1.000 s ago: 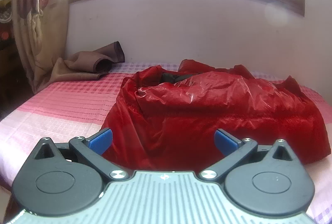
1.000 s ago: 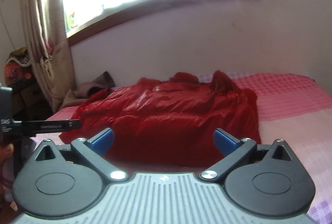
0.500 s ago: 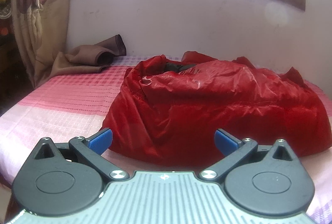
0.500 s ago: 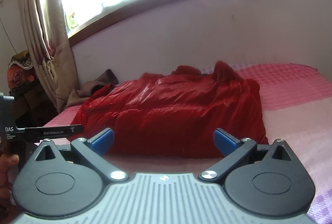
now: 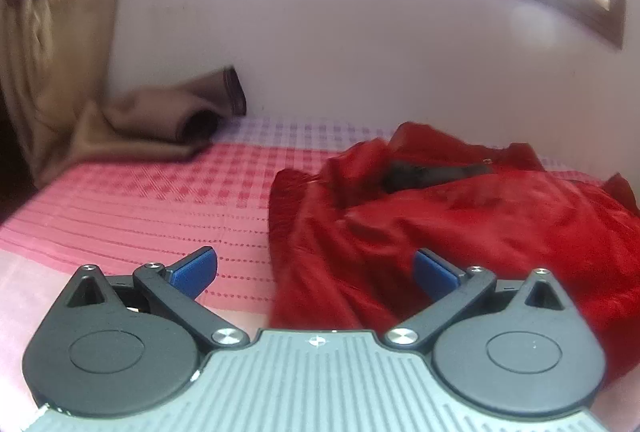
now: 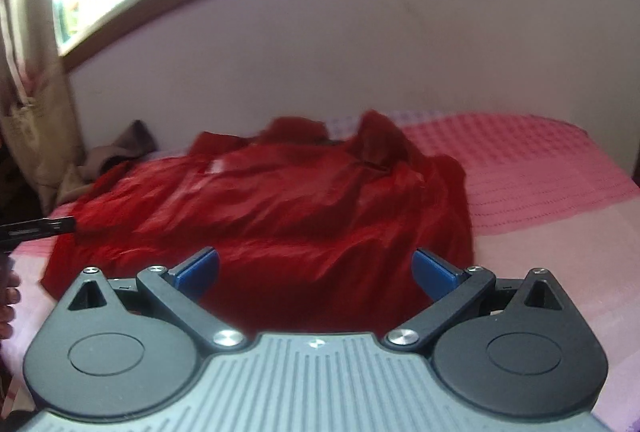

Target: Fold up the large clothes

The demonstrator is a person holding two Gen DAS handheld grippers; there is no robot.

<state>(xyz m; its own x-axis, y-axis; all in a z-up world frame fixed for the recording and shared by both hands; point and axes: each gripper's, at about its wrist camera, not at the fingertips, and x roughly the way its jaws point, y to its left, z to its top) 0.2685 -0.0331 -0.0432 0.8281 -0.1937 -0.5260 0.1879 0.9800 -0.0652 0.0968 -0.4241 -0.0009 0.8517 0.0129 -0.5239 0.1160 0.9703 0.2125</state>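
Observation:
A shiny red jacket (image 5: pixel 460 228) lies crumpled on a pink checked bed, its dark collar lining (image 5: pixel 424 173) showing near the top. My left gripper (image 5: pixel 316 270) is open and empty, just in front of the jacket's left edge. In the right wrist view the same jacket (image 6: pixel 280 216) spreads across the middle of the bed. My right gripper (image 6: pixel 316 268) is open and empty, close to the jacket's near edge. Part of the left gripper's body (image 6: pixel 38 226) shows at the far left.
A brown folded cloth (image 5: pixel 160 123) lies at the bed's back left by a beige curtain (image 5: pixel 52 31). The bed (image 6: pixel 540 167) extends bare to the right of the jacket. A wall with a window runs behind the bed.
Both grippers have risen and tilted down over the bed. The left one has swung left, so the jacket now sits to its right. Both views are motion-blurred. Jaws stay open.

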